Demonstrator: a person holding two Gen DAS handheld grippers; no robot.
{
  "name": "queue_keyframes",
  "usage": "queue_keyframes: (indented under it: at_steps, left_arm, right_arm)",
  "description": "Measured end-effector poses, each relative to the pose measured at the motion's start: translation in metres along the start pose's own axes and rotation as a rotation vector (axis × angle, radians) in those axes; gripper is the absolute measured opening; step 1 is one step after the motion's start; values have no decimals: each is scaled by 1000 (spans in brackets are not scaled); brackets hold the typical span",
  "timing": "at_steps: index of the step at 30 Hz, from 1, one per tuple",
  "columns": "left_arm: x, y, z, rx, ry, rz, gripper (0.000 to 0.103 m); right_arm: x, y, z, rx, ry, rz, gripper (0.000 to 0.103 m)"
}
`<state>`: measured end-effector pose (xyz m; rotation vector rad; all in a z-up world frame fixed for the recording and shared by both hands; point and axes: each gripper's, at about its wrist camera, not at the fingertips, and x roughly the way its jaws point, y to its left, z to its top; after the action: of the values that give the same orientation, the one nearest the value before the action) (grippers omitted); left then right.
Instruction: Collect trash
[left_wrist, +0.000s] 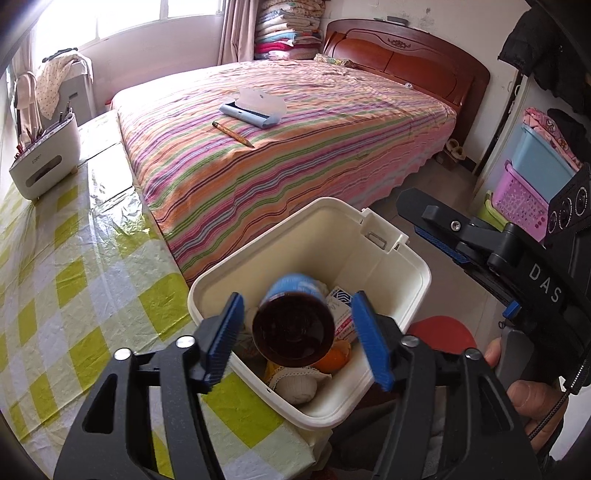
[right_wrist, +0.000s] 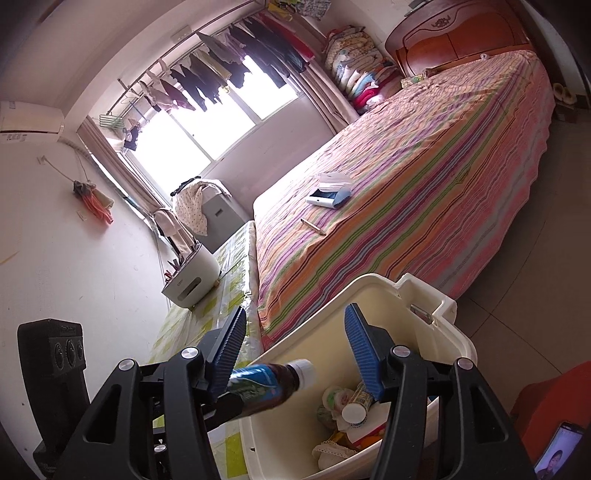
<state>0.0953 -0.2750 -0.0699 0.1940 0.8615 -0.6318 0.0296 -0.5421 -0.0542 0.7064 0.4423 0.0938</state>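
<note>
A brown bottle with a blue label (left_wrist: 293, 325) is in mid-air over the white trash bin (left_wrist: 406, 295), blurred, its base toward the left wrist camera. My left gripper (left_wrist: 297, 341) is open, its blue pads on either side of the bottle without touching. In the right wrist view the bottle (right_wrist: 264, 384) lies tilted, white cap toward the bin (right_wrist: 373, 295). My right gripper (right_wrist: 295, 354) is open and empty above the bin; it also shows in the left wrist view (left_wrist: 443, 243). The bin holds paper, a small box, orange peel and a cup.
The bin sits at the corner of a table with a yellow-checked cloth (left_wrist: 66, 295). A white pen holder (left_wrist: 44, 162) stands at the table's far end. A striped bed (left_wrist: 295, 155) carries a pencil (left_wrist: 232, 134) and a blue case (left_wrist: 255, 110). A red stool (left_wrist: 443, 332) is beside the bin.
</note>
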Motion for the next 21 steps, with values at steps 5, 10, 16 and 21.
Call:
queue_keyframes:
  at_steps: [5,10,16,21]
  left_arm:
    - [-8,-2,-5,29,-17,26,80]
    - [-32,7,-24,76,-49,116,81]
    - [-69,36,-57,35,-153,256,82]
    - [-91,61,-84,-64,-234,335,91]
  right_arm:
    - [-3,-2,-2,2,-7,-15,54]
    - [-12,7,-6,-66,-48,-59,54]
    - [-23,27,-21,-180,-104,-107,61]
    - [-36,52,-48,-308,-152,-134,63]
